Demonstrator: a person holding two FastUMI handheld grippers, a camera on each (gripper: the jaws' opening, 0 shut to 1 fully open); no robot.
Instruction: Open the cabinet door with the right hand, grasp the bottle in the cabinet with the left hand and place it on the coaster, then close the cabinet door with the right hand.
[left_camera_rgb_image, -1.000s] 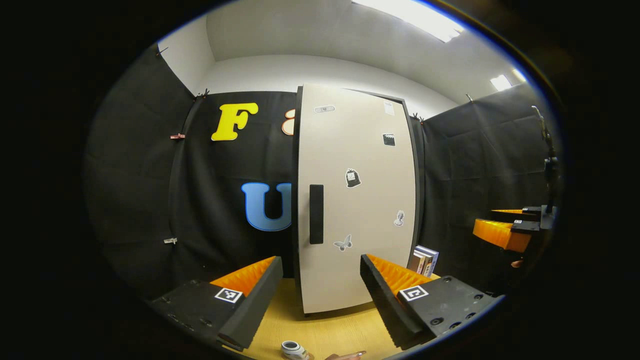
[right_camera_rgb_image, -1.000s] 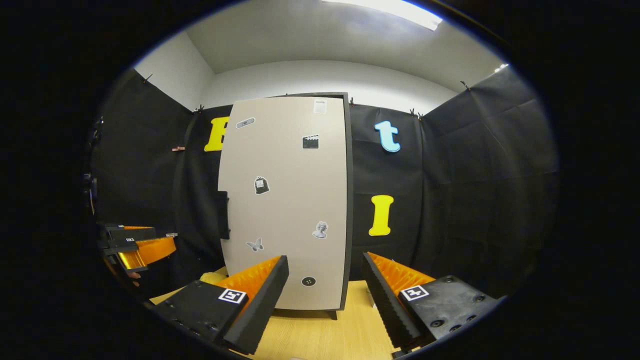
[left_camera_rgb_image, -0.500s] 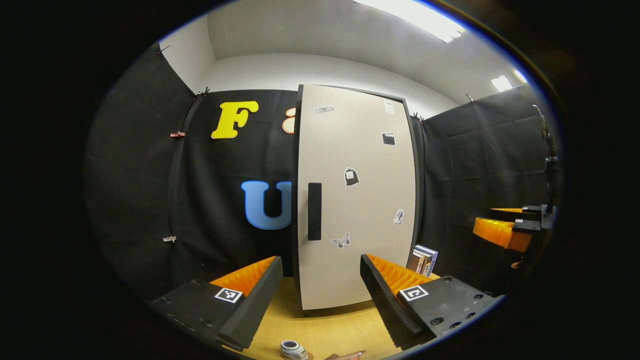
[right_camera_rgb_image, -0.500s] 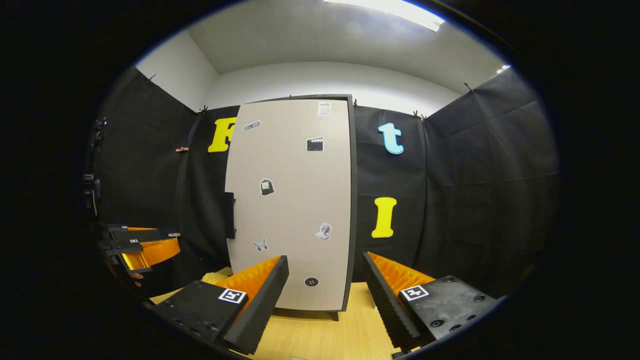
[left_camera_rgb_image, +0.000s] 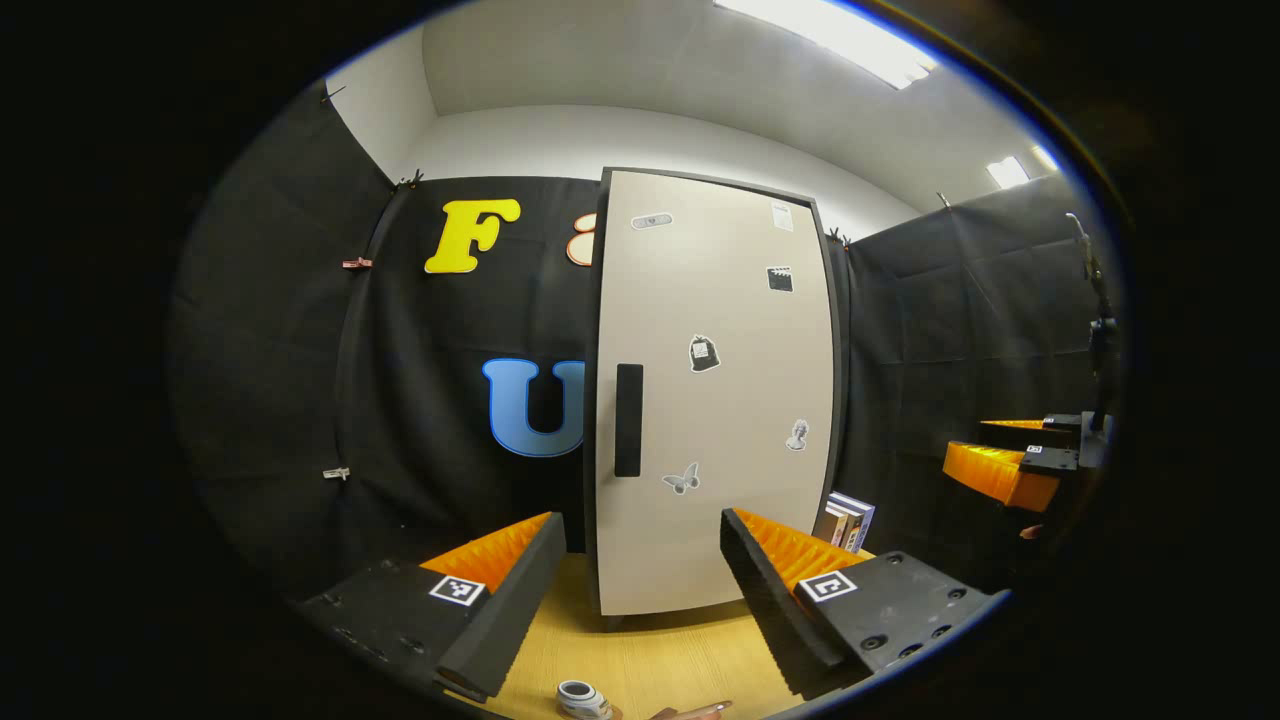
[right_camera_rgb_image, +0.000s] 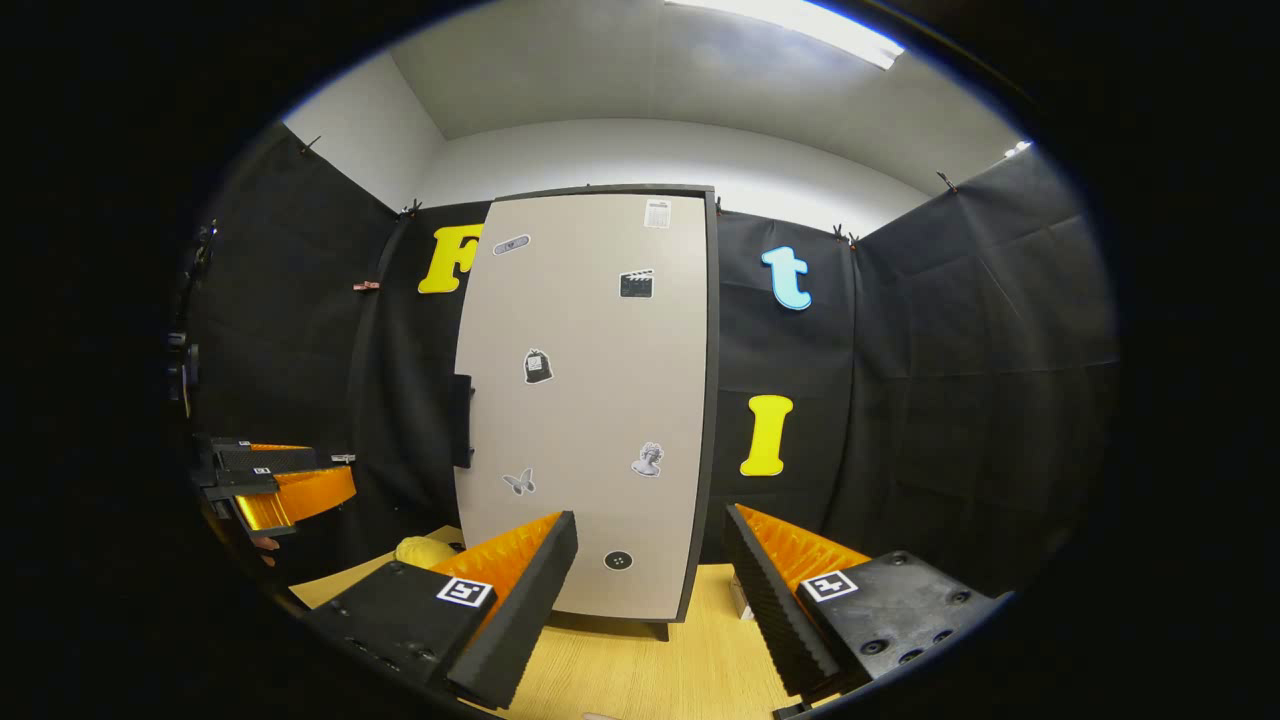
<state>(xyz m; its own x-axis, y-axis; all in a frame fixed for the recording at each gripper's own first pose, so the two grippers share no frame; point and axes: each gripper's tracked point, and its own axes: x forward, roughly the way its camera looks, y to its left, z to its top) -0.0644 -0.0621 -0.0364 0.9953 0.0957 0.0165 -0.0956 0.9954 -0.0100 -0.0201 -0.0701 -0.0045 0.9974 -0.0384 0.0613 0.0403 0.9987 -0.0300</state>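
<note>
The cabinet door (left_camera_rgb_image: 715, 390) is shut, in the middle of the frame. At the bottom edge, a bottle (left_camera_rgb_image: 582, 699) stands on the counter (left_camera_rgb_image: 650, 665). Both left tongs (left_camera_rgb_image: 640, 590) and right tongs (right_camera_rgb_image: 650, 590) are released, holding nothing, facing the door.

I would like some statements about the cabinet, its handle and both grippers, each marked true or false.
1. The cabinet door is shut. True.
2. The right gripper grips the handle. False: it is open, short of the door and holds nothing.
3. The left gripper is open and empty. True.
4. The handle is a round knob. False: it is a dark upright bar near the door's edge.
5. Books stand beside the cabinet. True.
</note>
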